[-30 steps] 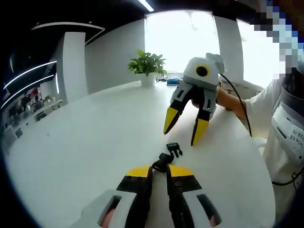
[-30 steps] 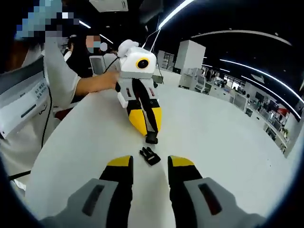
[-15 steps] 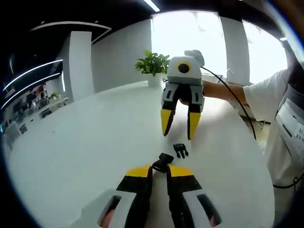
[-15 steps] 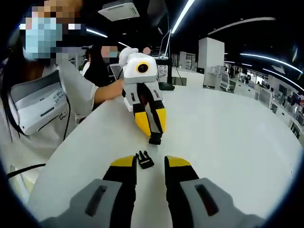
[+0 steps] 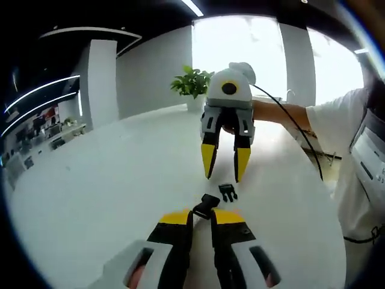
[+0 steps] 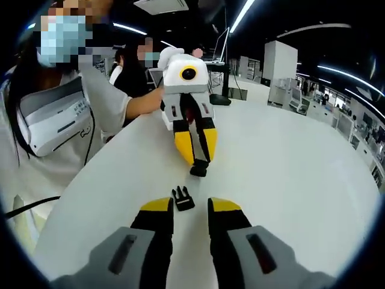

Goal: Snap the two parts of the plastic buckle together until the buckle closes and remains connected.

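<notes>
Left gripper view: the left gripper (image 5: 201, 215) rises from the near edge with its yellow-tipped jaws drawn together on the socket half of the buckle (image 5: 208, 206), a black piece that juts from between the tips over the white table (image 5: 108, 180); just beyond and slightly right of it the pronged half of the buckle (image 5: 227, 192) lies loose on the tabletop, apart from the socket half; the right gripper (image 5: 224, 170) stands above the pronged half, tips pointing down, jaws apart with nothing between them, held by a person's hand (image 5: 231, 123) reaching in from the right; a potted plant (image 5: 193, 84) stands at the far edge of the table before a bright window.

Right gripper view: the right gripper (image 6: 190, 211) rises from the near edge with jaws apart; the pronged half (image 6: 183, 198) lies on the table between and just beyond its tips, touched by neither; farther off the left gripper (image 6: 198, 158) points toward the camera, jaws pressed together on the socket half (image 6: 198, 168), which sits near the pronged half with a gap between them; a person in a white shirt (image 6: 54, 126) sits at the left.
</notes>
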`<action>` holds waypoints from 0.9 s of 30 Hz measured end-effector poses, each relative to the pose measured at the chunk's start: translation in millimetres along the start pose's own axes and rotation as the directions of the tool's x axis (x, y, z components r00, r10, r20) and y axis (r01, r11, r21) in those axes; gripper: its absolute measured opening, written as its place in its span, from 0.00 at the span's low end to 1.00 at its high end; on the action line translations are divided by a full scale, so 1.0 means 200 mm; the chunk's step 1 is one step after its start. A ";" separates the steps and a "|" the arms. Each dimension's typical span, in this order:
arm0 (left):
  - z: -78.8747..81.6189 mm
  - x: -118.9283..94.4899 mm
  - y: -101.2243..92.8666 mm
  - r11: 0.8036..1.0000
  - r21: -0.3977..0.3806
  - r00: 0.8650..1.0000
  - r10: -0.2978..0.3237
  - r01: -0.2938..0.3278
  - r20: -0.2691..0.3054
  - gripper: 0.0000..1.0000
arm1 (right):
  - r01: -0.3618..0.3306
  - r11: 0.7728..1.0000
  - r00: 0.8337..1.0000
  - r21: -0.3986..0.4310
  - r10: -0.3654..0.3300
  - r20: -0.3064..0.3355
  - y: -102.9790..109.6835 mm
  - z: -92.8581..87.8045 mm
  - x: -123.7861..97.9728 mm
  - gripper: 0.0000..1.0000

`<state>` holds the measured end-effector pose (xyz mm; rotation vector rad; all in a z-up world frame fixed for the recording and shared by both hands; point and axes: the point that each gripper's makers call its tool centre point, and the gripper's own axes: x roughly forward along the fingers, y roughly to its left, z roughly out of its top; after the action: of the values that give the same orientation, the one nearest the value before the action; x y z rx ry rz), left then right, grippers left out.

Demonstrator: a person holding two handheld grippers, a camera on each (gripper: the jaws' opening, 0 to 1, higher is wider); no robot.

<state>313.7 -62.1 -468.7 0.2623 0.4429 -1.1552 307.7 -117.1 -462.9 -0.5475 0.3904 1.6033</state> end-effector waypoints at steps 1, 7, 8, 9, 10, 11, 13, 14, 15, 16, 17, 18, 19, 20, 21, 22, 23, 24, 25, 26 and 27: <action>0.00 0.00 0.00 1.000 0.001 1.000 -0.003 0.003 0.001 0.11 | -0.011 1.000 1.000 -0.005 0.011 -0.015 0.01 0.00 0.01 0.22; 0.02 -0.01 -0.01 1.000 0.015 1.000 -0.013 0.013 0.005 0.11 | -0.050 0.998 0.996 -0.025 0.048 -0.073 0.02 -0.01 0.03 0.21; 0.02 -0.01 -0.01 1.000 0.015 1.000 -0.014 0.014 0.006 0.11 | -0.056 0.998 0.995 -0.024 0.054 -0.083 0.02 -0.02 0.03 0.21; 0.02 -0.01 -0.01 1.000 0.015 1.000 -0.015 0.015 0.006 0.11 | -0.063 0.998 0.992 -0.028 0.060 -0.107 0.02 -0.04 0.03 0.21; 0.02 -0.01 -0.02 1.000 0.015 1.000 -0.015 0.015 0.006 0.11 | -0.075 0.997 0.992 -0.001 0.075 -0.106 0.04 -0.04 0.03 0.20; 0.02 -0.01 -0.02 1.000 0.015 1.000 -0.017 0.016 0.007 0.11 | -0.070 0.997 0.992 -0.016 0.068 -0.106 0.02 -0.04 0.03 0.19; 0.02 -0.01 -0.02 1.000 0.015 1.000 -0.019 0.019 0.009 0.11 | -0.073 0.997 0.992 -0.017 0.071 -0.108 0.03 -0.04 0.04 0.18; 0.02 -0.01 -0.02 1.000 0.014 1.000 -0.021 0.021 0.009 0.11 | -0.078 0.997 0.991 -0.017 0.076 -0.107 0.03 -0.04 0.04 0.16; 0.02 -0.01 -0.02 1.000 0.011 1.000 -0.021 0.021 0.008 0.11 | -0.086 0.996 0.991 -0.009 0.084 -0.108 0.03 -0.04 0.04 0.15; 0.02 -0.01 -0.02 1.000 0.010 1.000 -0.022 0.021 0.007 0.11 | -0.088 0.996 0.990 -0.006 0.087 -0.108 0.03 -0.04 0.04 0.13; 0.02 0.00 -0.02 1.000 0.010 1.000 -0.022 0.022 0.005 0.11 | -0.088 0.996 0.990 -0.005 0.087 -0.109 0.02 -0.04 0.05 0.13; 0.02 0.00 -0.02 1.000 0.008 1.000 -0.023 0.023 0.005 0.11 | -0.089 0.996 0.990 -0.004 0.088 -0.111 0.02 -0.04 0.05 0.13; 0.02 0.00 -0.02 1.000 0.008 1.000 -0.024 0.024 0.004 0.11 | -0.089 0.996 0.990 -0.004 0.088 -0.113 0.02 -0.04 0.05 0.13; 0.02 0.00 -0.02 1.000 0.007 1.000 -0.025 0.025 0.005 0.11 | -0.089 0.996 0.989 -0.004 0.088 -0.118 0.02 -0.04 0.05 0.13; 0.02 0.00 -0.02 1.000 0.007 1.000 -0.025 0.025 0.005 0.11 | -0.087 0.996 0.989 -0.005 0.086 -0.121 0.01 -0.04 0.05 0.12; 0.02 0.00 -0.02 1.000 0.007 1.000 -0.025 0.025 0.005 0.11 | -0.085 0.996 0.989 -0.002 0.084 -0.121 0.01 -0.04 0.05 0.12; 0.02 0.00 -0.02 1.000 0.007 1.000 -0.026 0.026 0.006 0.11 | -0.085 0.996 0.989 0.004 0.085 -0.121 0.02 -0.04 0.05 0.12; 0.02 0.00 -0.02 1.000 0.006 1.000 -0.026 0.026 0.008 0.11 | -0.085 0.996 0.989 0.009 0.086 -0.120 0.02 -0.04 0.05 0.12; 0.02 0.00 -0.02 1.000 0.005 1.000 -0.026 0.026 0.009 0.11 | -0.082 0.996 0.990 0.016 0.083 -0.117 0.02 -0.04 0.05 0.12; 0.02 0.00 -0.02 1.000 0.003 1.000 -0.027 0.027 0.011 0.11 | -0.076 0.997 0.990 0.018 0.078 -0.114 0.02 -0.04 0.05 0.12; 0.02 0.00 -0.02 1.000 0.001 1.000 -0.028 0.028 0.011 0.11 | -0.062 0.998 0.993 0.018 0.063 -0.104 0.01 -0.04 0.05 0.12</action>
<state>311.2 -65.9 -464.4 0.2513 0.4371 -1.1834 305.6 -114.2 -475.0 -0.6152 0.5015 1.6347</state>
